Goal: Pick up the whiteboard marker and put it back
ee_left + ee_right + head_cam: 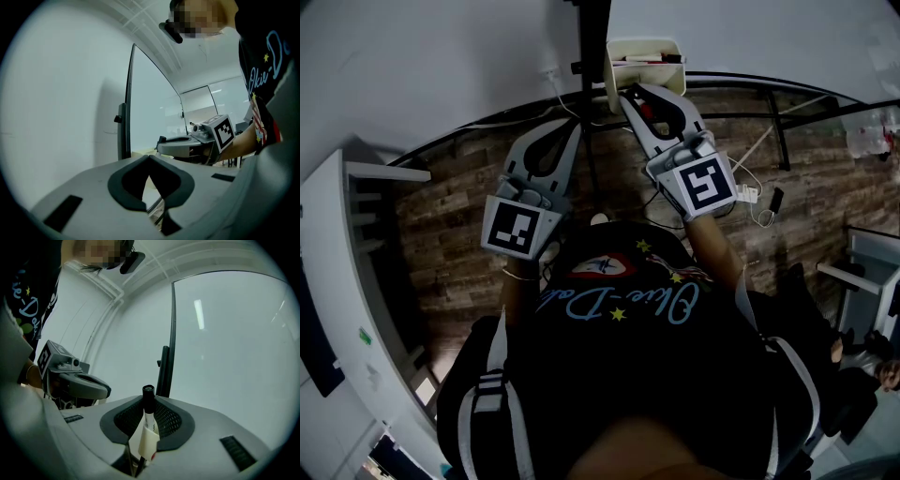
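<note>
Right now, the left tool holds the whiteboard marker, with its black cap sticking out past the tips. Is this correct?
No: the right tool holds the whiteboard marker, with its black cap sticking out past the tips. The right gripper view shows it; the left tool is shut on nothing.

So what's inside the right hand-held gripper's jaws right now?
A whiteboard marker, black cap at the jaw tips, clamped in the right hand-held gripper. Its lower end is covered by the gripper body.
</note>
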A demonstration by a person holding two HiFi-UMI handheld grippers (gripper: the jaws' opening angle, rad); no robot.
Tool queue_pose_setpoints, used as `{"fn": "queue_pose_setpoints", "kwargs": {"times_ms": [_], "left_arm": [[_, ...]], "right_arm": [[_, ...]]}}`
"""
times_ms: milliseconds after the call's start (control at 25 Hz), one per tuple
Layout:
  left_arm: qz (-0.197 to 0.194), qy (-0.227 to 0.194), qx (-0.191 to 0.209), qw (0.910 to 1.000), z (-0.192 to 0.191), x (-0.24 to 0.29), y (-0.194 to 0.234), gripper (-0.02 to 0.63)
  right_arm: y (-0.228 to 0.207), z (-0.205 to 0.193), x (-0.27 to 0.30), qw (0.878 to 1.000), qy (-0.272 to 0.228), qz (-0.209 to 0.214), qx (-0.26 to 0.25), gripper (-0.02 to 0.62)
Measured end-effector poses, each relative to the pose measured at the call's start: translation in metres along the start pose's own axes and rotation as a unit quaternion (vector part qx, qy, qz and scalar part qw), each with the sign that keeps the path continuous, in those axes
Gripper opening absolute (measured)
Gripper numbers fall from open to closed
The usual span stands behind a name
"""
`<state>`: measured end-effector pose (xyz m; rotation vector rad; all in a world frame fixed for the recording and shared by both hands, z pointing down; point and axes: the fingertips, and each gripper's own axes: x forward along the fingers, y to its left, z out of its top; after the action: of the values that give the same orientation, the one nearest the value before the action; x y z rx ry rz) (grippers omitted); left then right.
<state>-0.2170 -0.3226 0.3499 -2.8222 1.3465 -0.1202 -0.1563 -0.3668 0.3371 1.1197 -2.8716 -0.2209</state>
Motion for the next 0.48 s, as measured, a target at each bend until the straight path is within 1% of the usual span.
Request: {"fn": "queue_pose_setpoints", "kwargs": {"times_ms": [480], "left_arm": [[0.003,0.000,0.004,1.0000,0.001,0.001,-0.001,-0.006]], "right_arm": [[-0.006,0.016,-0.006,1.000,-0.015,0.001,-0.005,0.084]]}}
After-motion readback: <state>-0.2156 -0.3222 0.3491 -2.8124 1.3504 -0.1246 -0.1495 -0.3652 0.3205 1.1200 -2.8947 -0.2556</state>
